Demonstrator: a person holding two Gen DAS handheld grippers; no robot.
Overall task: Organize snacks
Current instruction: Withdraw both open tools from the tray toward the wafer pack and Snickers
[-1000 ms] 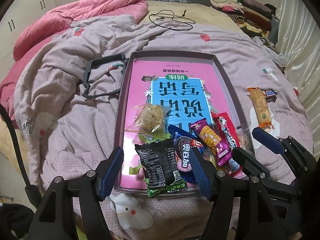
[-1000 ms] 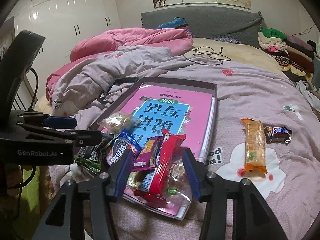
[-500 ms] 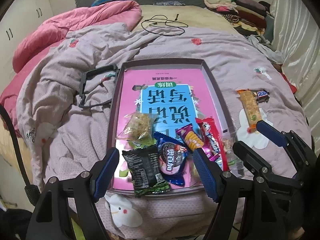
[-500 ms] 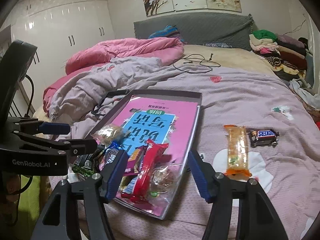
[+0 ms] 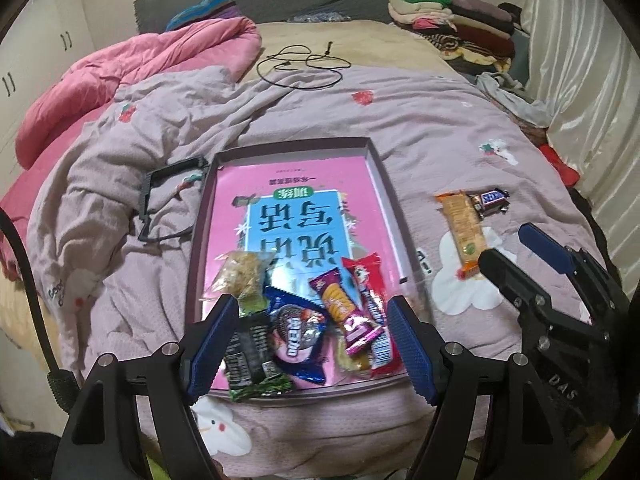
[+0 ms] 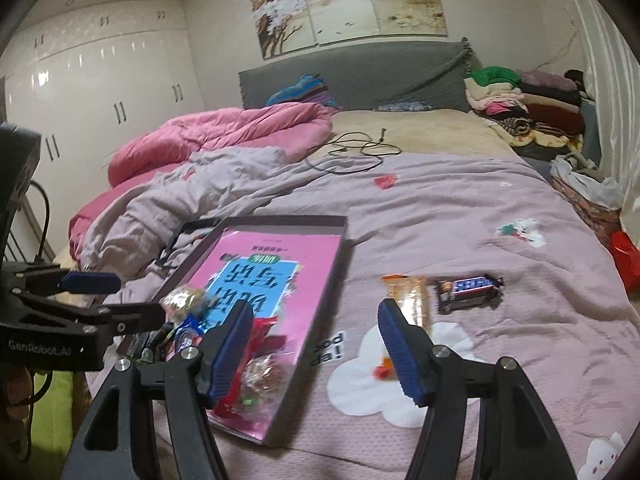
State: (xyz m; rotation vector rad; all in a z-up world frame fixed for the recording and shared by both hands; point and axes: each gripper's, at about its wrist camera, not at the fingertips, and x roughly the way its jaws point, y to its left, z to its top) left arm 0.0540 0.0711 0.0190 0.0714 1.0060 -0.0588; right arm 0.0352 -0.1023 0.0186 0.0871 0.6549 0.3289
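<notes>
A shallow box lid (image 5: 384, 184) with a pink book inside lies on the bed; it also shows in the right wrist view (image 6: 338, 256). Several snack packets (image 5: 304, 320) lie heaped at its near end. An orange cracker pack (image 5: 462, 228) and a Snickers bar (image 5: 490, 200) lie on the quilt to its right, also in the right wrist view as the cracker pack (image 6: 412, 296) and Snickers bar (image 6: 468, 290). My left gripper (image 5: 310, 344) is open and empty over the heap. My right gripper (image 6: 316, 344) is open and empty, raised, near the cracker pack.
A black frame (image 5: 168, 200) lies left of the lid. A rumpled lilac quilt (image 5: 120, 160) and pink duvet (image 5: 120, 72) rise at the left. A black cable (image 5: 304, 66) lies further back. Folded clothes (image 5: 452, 20) are stacked at the far right.
Both grippers have pulled back and up from the heap of snacks, and the right one has swung to the right toward the cracker pack. Both stayed open.
</notes>
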